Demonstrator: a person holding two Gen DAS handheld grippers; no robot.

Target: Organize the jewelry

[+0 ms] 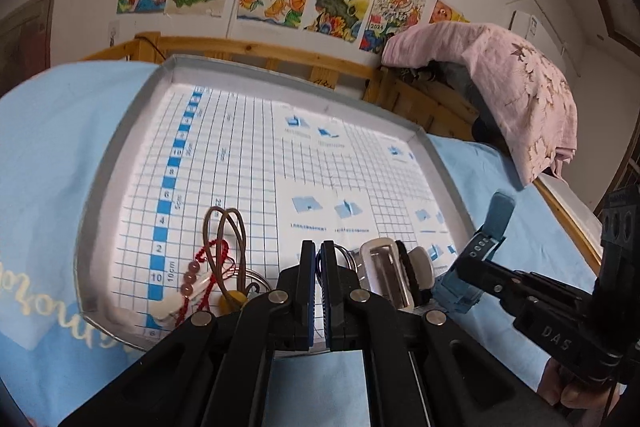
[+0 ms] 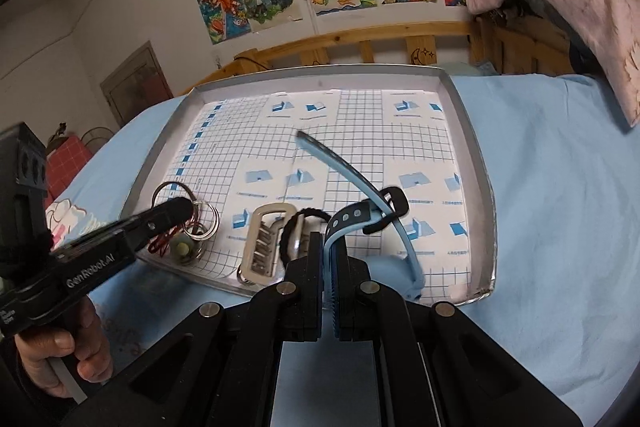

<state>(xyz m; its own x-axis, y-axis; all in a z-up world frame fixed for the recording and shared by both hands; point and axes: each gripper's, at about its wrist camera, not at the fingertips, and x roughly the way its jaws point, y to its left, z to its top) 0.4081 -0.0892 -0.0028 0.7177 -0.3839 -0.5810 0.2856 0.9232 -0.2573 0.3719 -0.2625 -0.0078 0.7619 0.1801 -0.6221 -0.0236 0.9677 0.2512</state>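
A silver tray (image 1: 100, 187) lined with blue-grid paper lies on a light blue sheet. My left gripper (image 1: 318, 247) is shut at the tray's near edge, with the thin wire of a key ring (image 1: 256, 275) passing between its pads. To its left lie a brown cord (image 1: 224, 227), a red beaded cord (image 1: 208, 267) and a white heart (image 1: 166, 307). To its right sits a silver clip (image 1: 386, 275). My right gripper (image 2: 328, 239) is shut on the holed strap of a light blue watch (image 2: 396, 267). The watch's other strap (image 2: 340, 163) sticks up over the tray. A black hair tie (image 2: 290, 227) lies beside the clip (image 2: 264, 243).
A pink cloth (image 1: 520, 95) hangs over a wooden bed frame (image 1: 280, 55) behind the tray. Drawings cover the wall. A hand (image 2: 60, 355) grips the left gripper's handle, and the blue sheet (image 2: 560, 227) spreads right of the tray (image 2: 476, 163).
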